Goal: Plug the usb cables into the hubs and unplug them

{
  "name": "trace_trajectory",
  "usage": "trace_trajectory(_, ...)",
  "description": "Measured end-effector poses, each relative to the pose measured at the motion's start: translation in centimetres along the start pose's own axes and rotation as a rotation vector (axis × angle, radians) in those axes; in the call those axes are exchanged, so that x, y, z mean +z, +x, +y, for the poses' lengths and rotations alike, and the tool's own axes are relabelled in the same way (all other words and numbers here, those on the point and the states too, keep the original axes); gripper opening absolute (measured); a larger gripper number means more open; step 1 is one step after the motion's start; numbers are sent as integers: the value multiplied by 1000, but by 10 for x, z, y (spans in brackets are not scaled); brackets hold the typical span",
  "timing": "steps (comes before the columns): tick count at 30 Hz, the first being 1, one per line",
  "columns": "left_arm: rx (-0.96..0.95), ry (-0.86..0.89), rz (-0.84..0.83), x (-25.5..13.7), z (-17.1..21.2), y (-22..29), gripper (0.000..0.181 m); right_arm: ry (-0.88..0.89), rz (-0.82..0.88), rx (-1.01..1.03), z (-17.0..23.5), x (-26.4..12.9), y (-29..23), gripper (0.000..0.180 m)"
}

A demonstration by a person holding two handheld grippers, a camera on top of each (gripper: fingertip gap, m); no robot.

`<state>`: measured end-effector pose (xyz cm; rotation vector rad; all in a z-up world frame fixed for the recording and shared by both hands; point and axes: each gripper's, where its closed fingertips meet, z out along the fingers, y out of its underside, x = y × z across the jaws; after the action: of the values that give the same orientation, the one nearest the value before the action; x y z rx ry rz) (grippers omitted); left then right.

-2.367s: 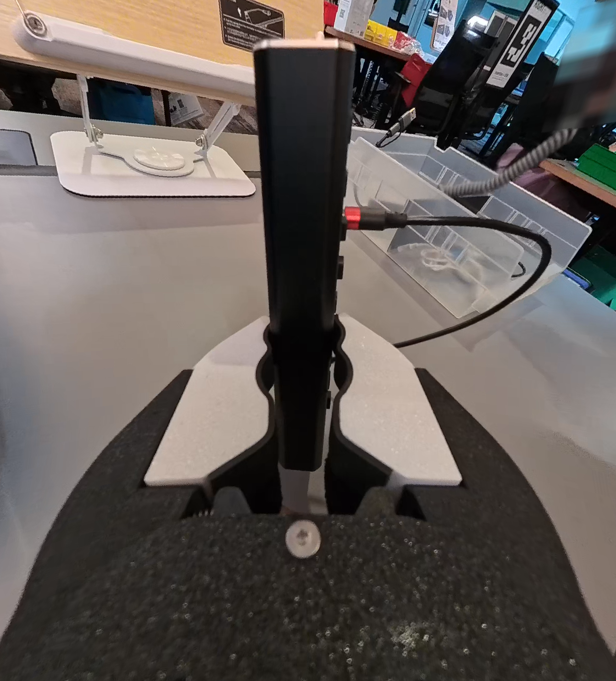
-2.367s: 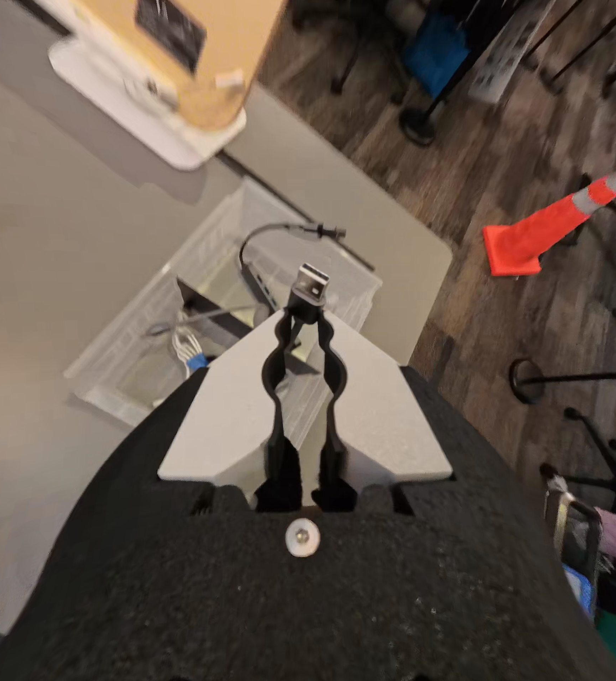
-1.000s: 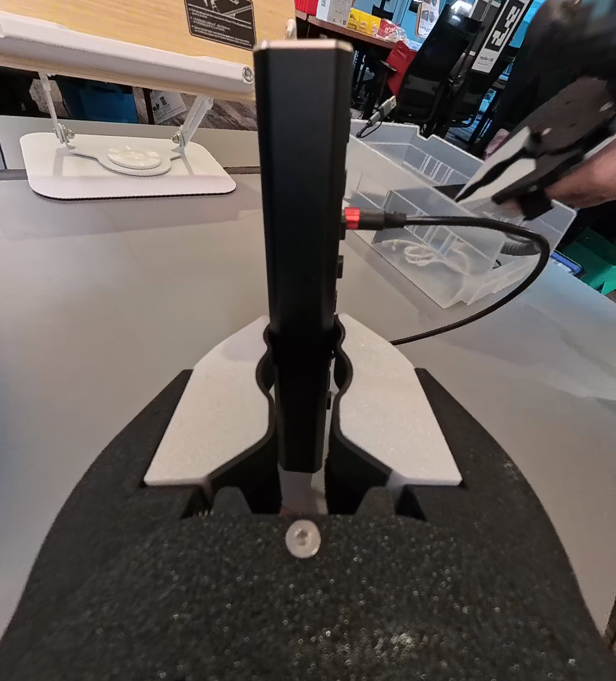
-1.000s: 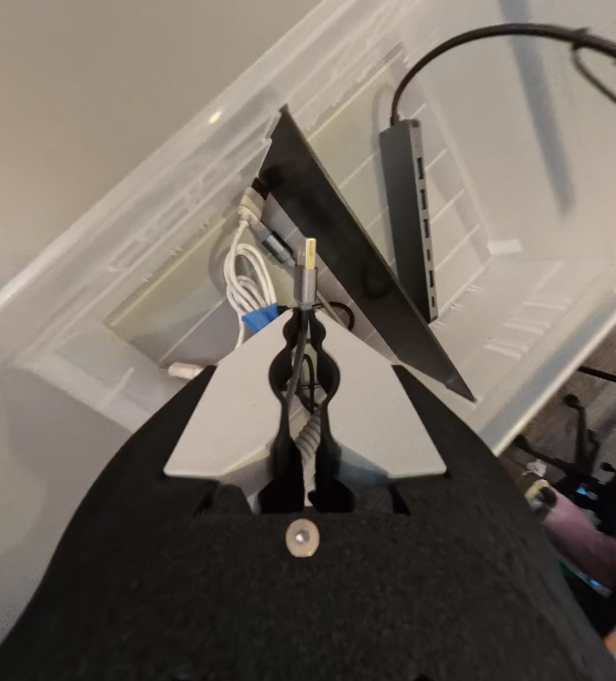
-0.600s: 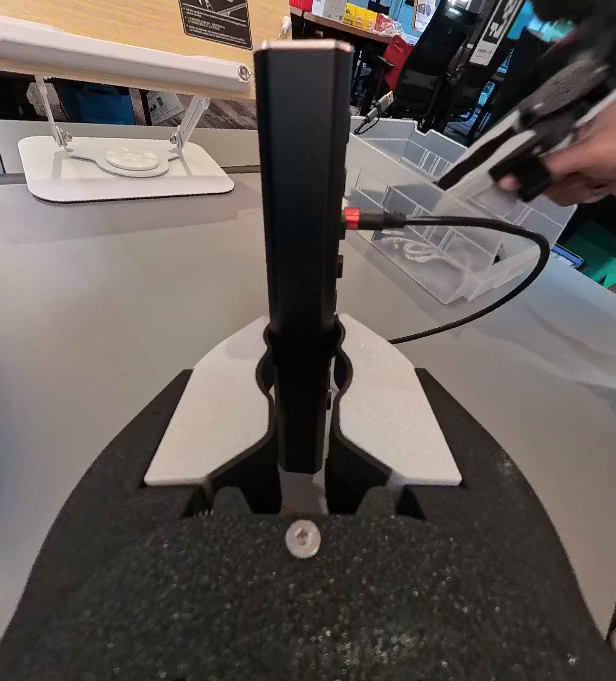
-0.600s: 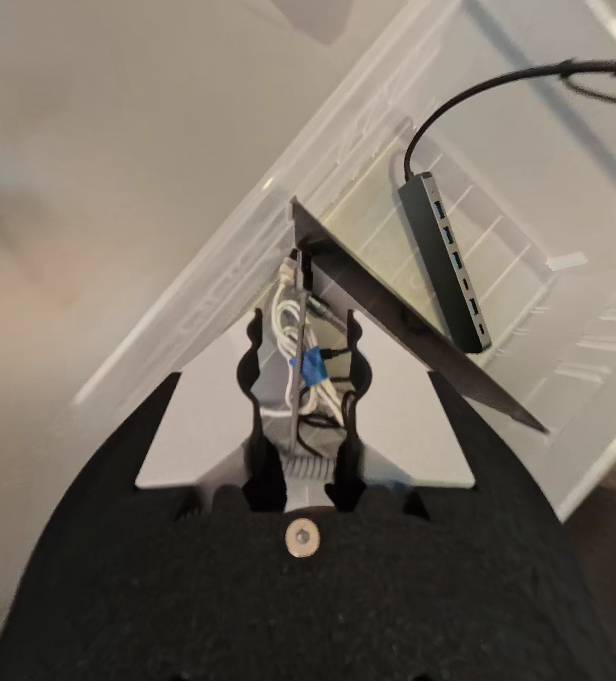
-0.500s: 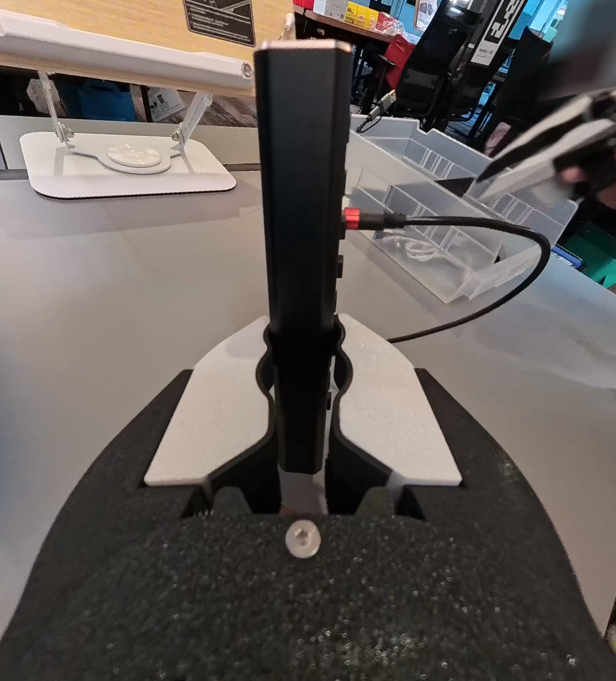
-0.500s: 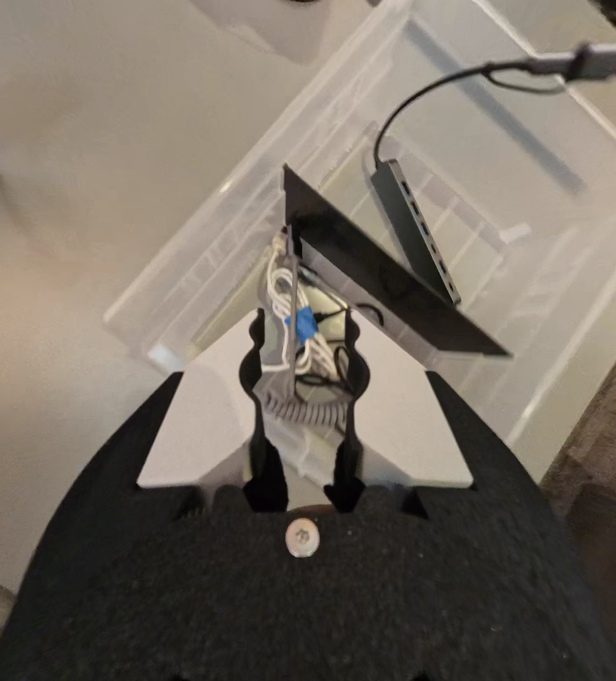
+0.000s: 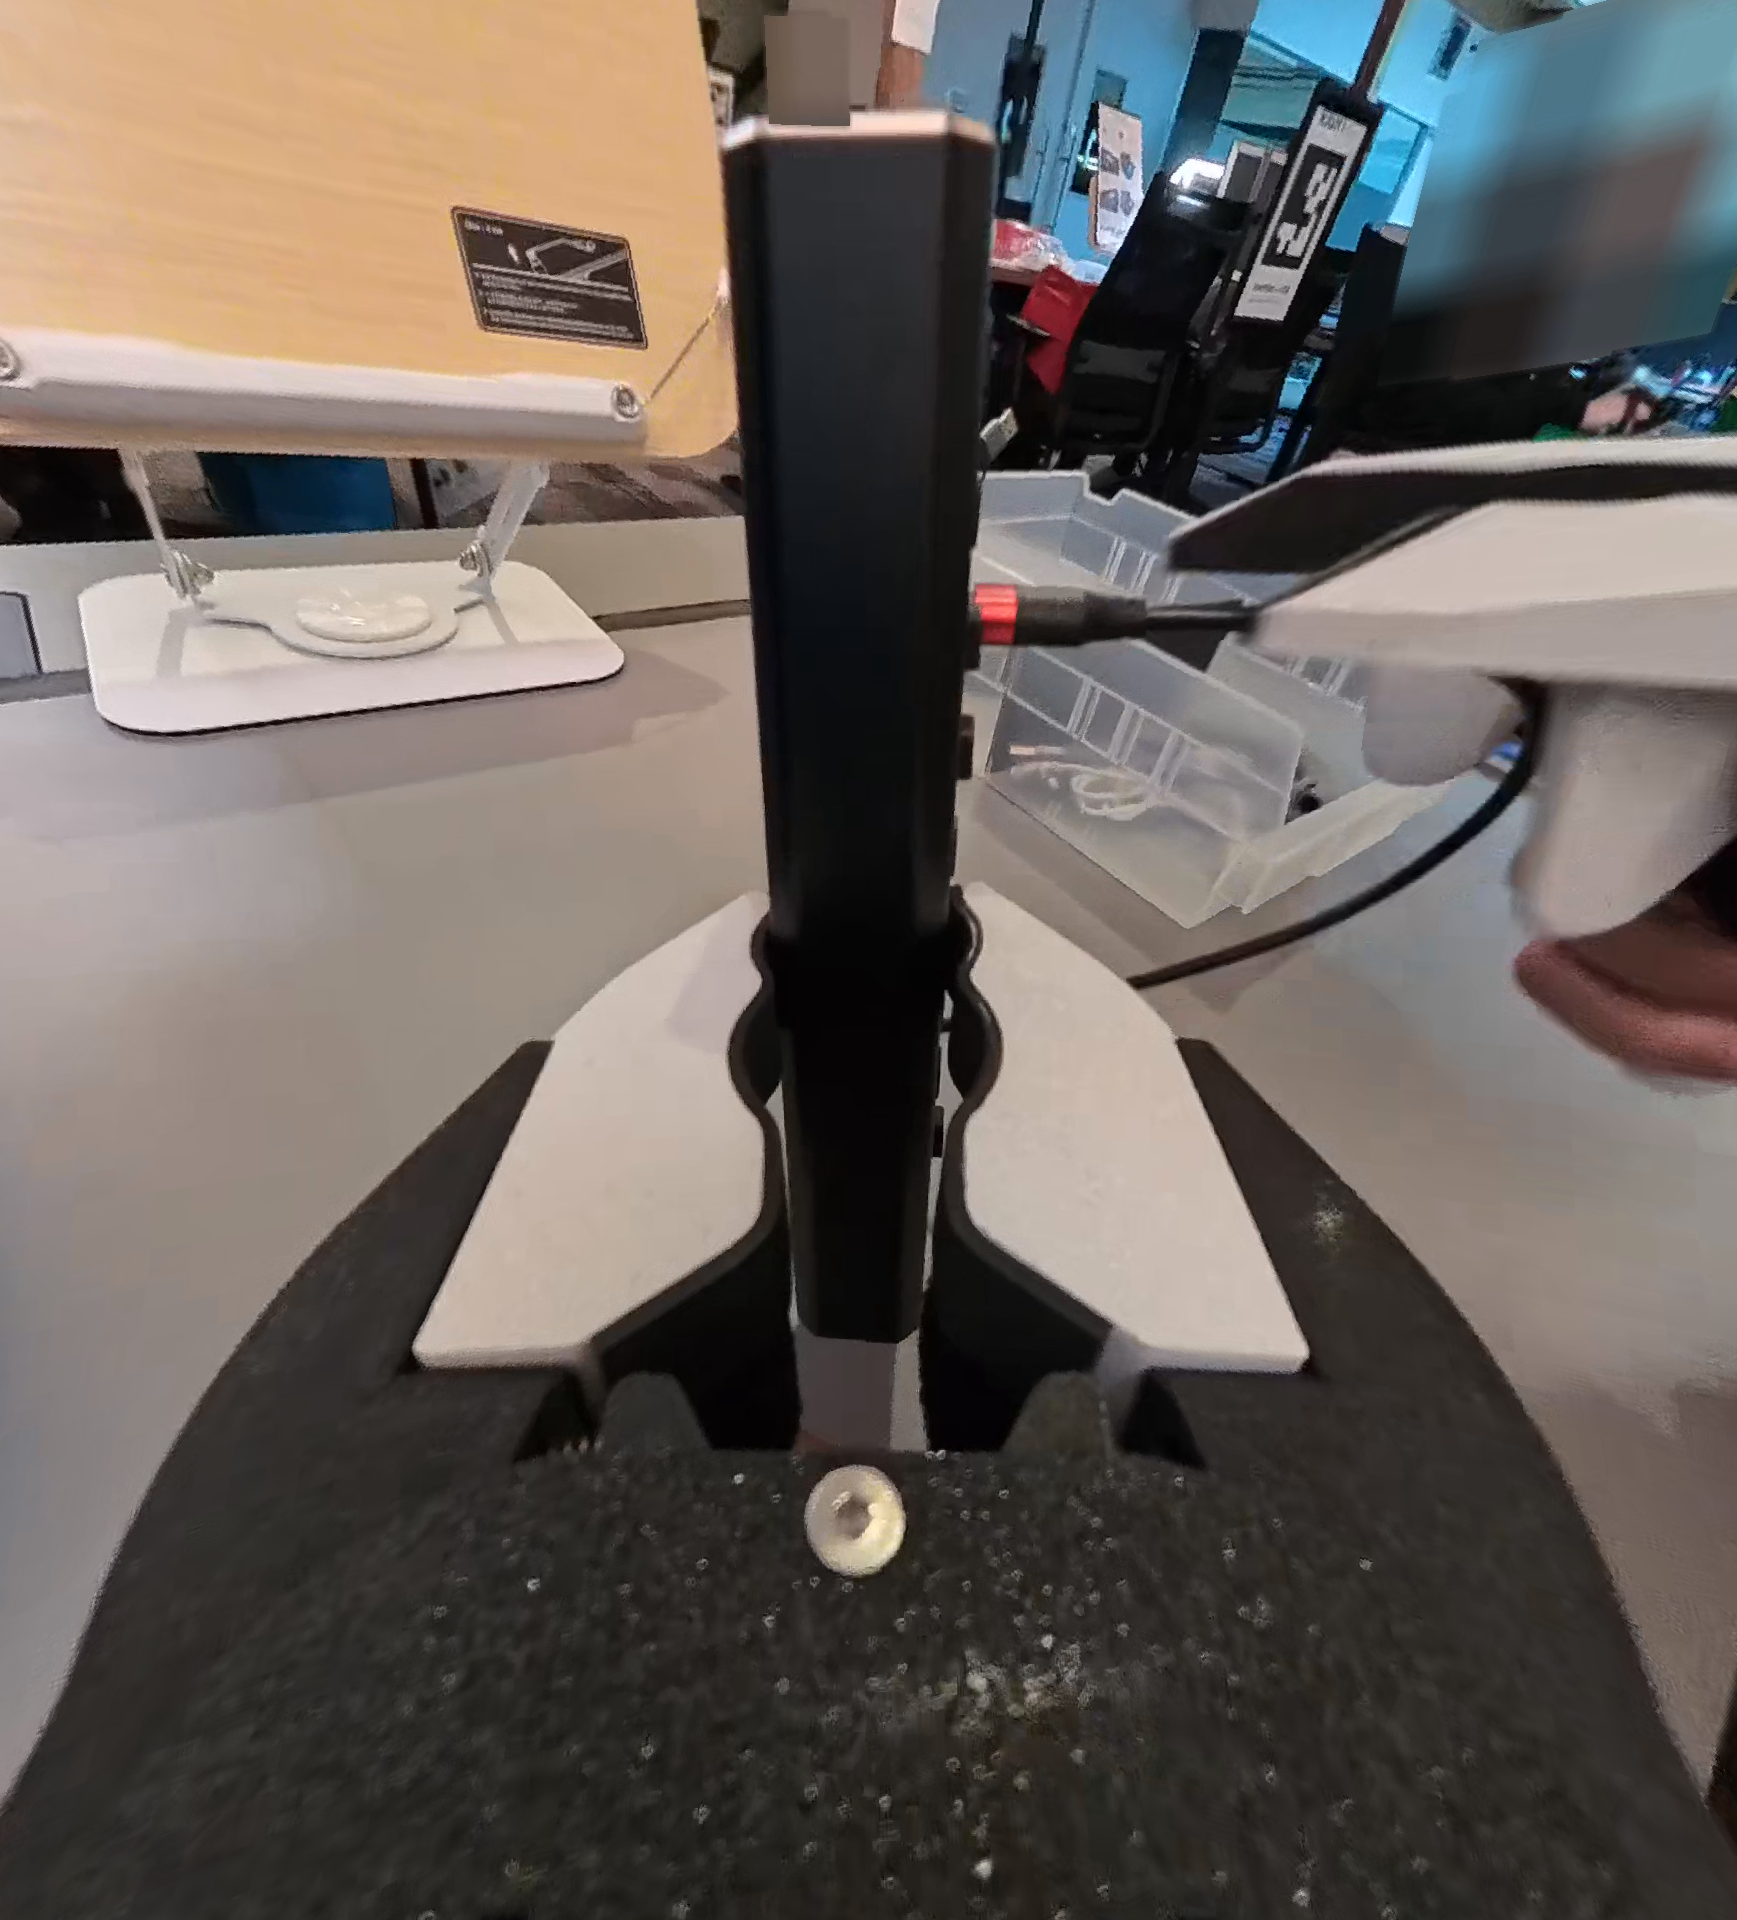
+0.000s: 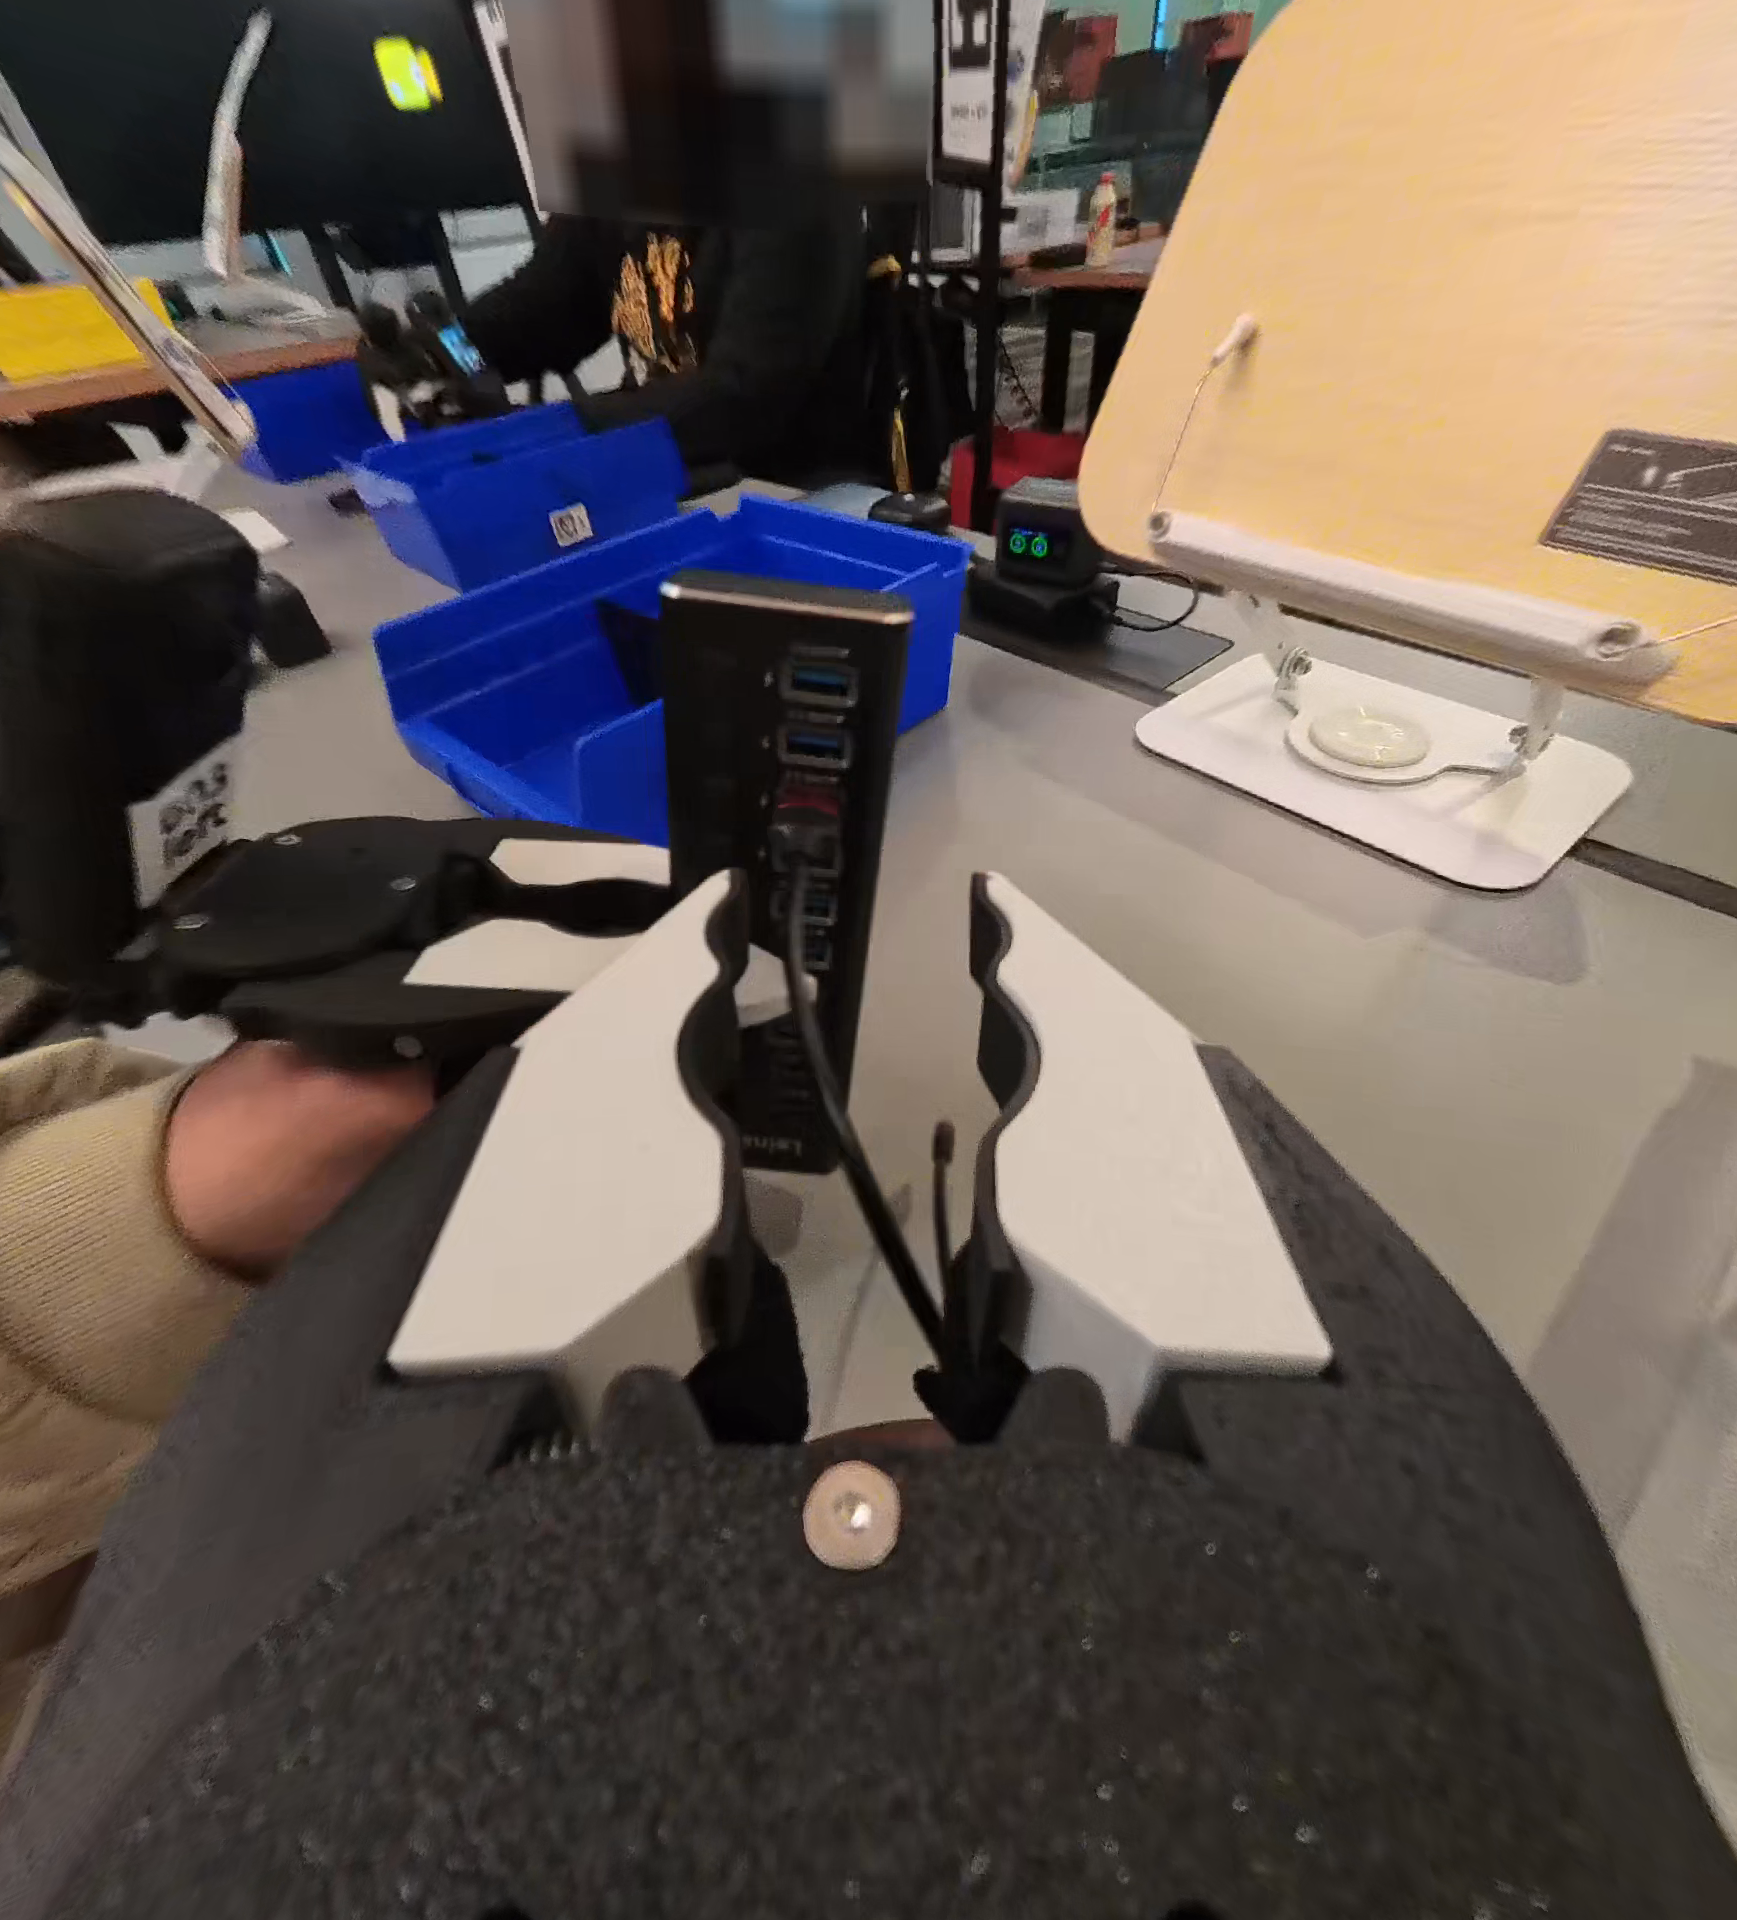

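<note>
Left tool (image 9: 859, 997): your fingers clamp the black hub (image 9: 853, 582), holding it upright above the desk (image 9: 324, 987).
Cable (image 10: 822, 1049): black, its red-ringed plug seated in a port on the hub's side.
Right tool (image 10: 853, 914): your fingers are spread apart either side of the cable, just beside the hub, gripping nothing.
Bin (image 9: 1207, 790): clear, behind the hub.

hub (image 9: 848, 623): glossy black plastic
worktop (image 9: 324, 935): smooth matt grey
bin (image 9: 1134, 748): clear plastic
board (image 9: 303, 187): pale wood grain
left gripper (image 9: 859, 1049): rough black body
</note>
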<state>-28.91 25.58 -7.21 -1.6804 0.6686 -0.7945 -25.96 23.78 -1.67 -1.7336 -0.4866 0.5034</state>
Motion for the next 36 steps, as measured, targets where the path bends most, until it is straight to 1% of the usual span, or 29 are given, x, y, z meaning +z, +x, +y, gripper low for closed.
trace_trajectory(3,-31,17,-7,-2,0,4,28,-53,32,-55,10,17,-13,42)
trace_trajectory(6,-21,10,-7,-3,3,7,28,19,78,-36,-2,15,-12,25)
trace_trajectory(8,-21,15,-5,-3,3,11,28,43,115,-70,-7,12,-10,17)
trace_trajectory(10,-15,10,-8,-3,4,13,28,25,140,-97,-4,13,-8,17)
trace_trajectory(13,-20,3,-38,-3,5,9,28,13,118,-74,-1,13,-14,20)
trace_trajectory(16,-30,18,-16,-3,4,11,28,9,120,-41,3,13,-15,21)
trace_trajectory(18,-8,27,-13,-2,2,13,28,9,129,-17,4,14,-12,16)
trace_trajectory(20,-1,34,-7,-2,0,14,28,25,118,9,3,12,-12,15)
trace_trajectory(23,64,10,-70,-2,3,6,29,5,112,28,9,13,-13,14)
trace_trajectory(25,122,17,-119,-3,-1,0,30,36,106,60,8,13,-14,14)
trace_trajectory(26,120,17,-122,-3,-1,-1,30,44,102,72,7,13,-15,14)
trace_trajectory(32,56,11,-84,-2,-1,-3,32,65,98,87,8,12,-16,13)
trace_trajectory(34,44,-12,-25,1,4,3,32,63,102,95,10,11,-13,14)
trace_trajectory(36,83,-27,52,3,6,11,28,48,104,100,11,10,-8,14)
